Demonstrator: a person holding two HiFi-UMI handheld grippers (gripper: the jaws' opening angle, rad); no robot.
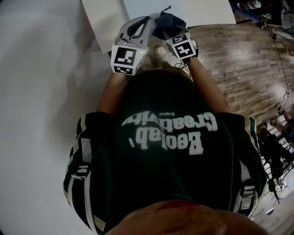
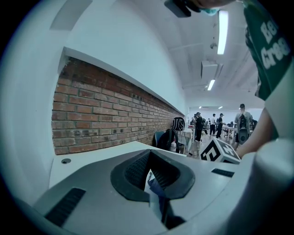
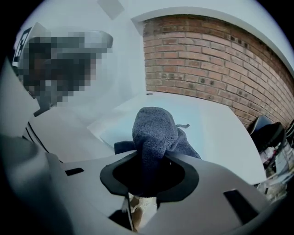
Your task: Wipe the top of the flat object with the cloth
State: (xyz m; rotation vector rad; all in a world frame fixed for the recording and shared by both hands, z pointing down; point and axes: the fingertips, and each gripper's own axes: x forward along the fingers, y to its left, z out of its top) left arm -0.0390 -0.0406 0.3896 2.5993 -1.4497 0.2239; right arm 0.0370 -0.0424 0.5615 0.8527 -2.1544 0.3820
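Note:
In the right gripper view my right gripper point(image 3: 149, 172) is shut on a grey-blue cloth point(image 3: 154, 131), which bulges up out of the jaws above a pale blue flat sheet point(image 3: 197, 121) lying on a white table point(image 3: 229, 147). The head view shows the same cloth point(image 1: 169, 24) bunched dark ahead of the right gripper point(image 1: 177, 36), at the table's near edge, with the pale sheet point(image 1: 142, 6) just beyond. My left gripper point(image 1: 143, 22) hovers beside it on the left. Seen in its own view, the left gripper point(image 2: 151, 170) has its jaws together with nothing between them.
The white table point(image 1: 104, 20) fills the top of the head view, with wood floor point(image 1: 239, 59) to its right. A brick wall point(image 3: 216, 59) runs behind the table. Several people point(image 2: 216, 124) and desks stand far down the room. My torso fills the lower head view.

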